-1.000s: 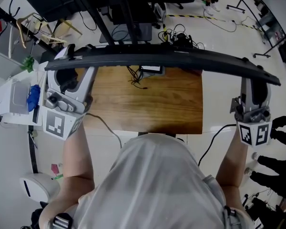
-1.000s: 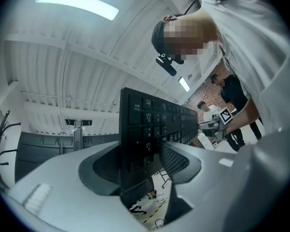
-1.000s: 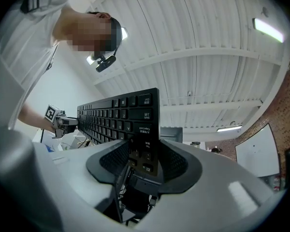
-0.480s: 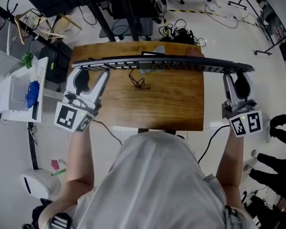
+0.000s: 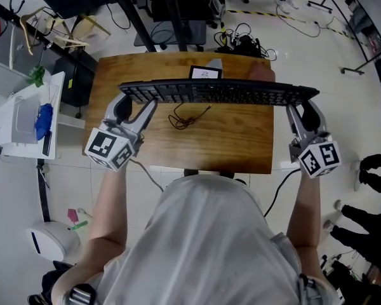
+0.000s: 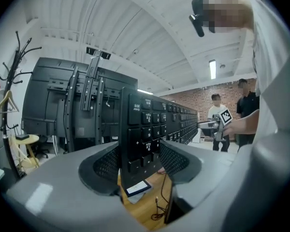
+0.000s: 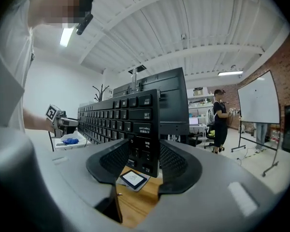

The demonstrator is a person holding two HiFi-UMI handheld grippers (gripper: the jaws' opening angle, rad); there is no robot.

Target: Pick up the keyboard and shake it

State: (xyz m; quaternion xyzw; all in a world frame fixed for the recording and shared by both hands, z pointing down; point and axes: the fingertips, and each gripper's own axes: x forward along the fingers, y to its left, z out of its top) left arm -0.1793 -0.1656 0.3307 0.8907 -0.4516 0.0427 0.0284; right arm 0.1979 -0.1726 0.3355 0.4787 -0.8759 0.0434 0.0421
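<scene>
Head view, task: You have the keyboard point(image 5: 219, 93) up off the worktop point(image 5: 228, 146), level across its far half with the keys showing. The pick-up looks done. The shake is what I judge remains.
Head view, left gripper point(image 5: 132, 108): It takes the keyboard's left end, well apart from the other gripper.
Head view, right gripper point(image 5: 303, 112): It takes the right end, so the keyboard spans between your two hands.
Head view, worktop: Only a loose cable point(image 5: 185, 115) and a small card point(image 5: 204, 74) lie on it, both below the keyboard and not touching it.
Left gripper view, jaws: They are closed onto the keyboard's end. The narrow edge stands upright between the two pads, one pad on the key side and one on the back.
Right gripper view, jaws: Likewise clamped on the keyboard's other end, with its edge upright in the gap and the pads pressing both faces.
Both gripper views, grip: Each hold is near the very end, so I would judge a hard shake could let the keyboard twist.
</scene>
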